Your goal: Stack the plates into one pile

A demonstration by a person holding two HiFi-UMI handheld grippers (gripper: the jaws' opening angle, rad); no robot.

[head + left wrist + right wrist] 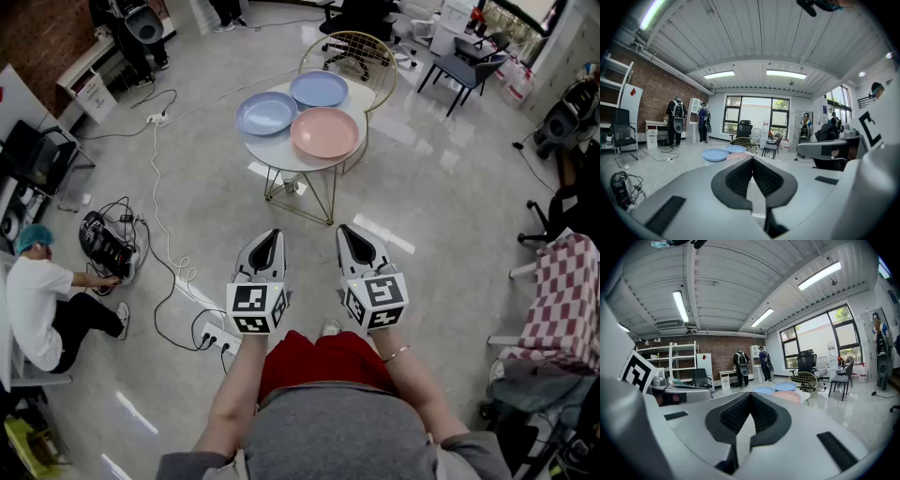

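Closed and empty, the left claw (269, 234) has its jaws pressed together at the tips, and in the left gripper view its dark ribbed pads (740, 178) meet with nothing between them. Just beside it, the right claw (349, 230) is held level with it and is closed in the same way, its pads (736, 414) meeting on nothing in the right gripper view. Neither claw touches anything, and both point ahead toward a small round white counter (277, 155) on thin gold wire legs, which stands well apart from them across bare floor. Three plates lie flat on that counter, side by side and not piled: a blue plate (266, 113) at the left, a second blue plate (319, 89) at the back, and a pink plate (325, 132) at the front right, their rims close to or touching one another. Behind the counter stands a gold wire chair (367, 52).
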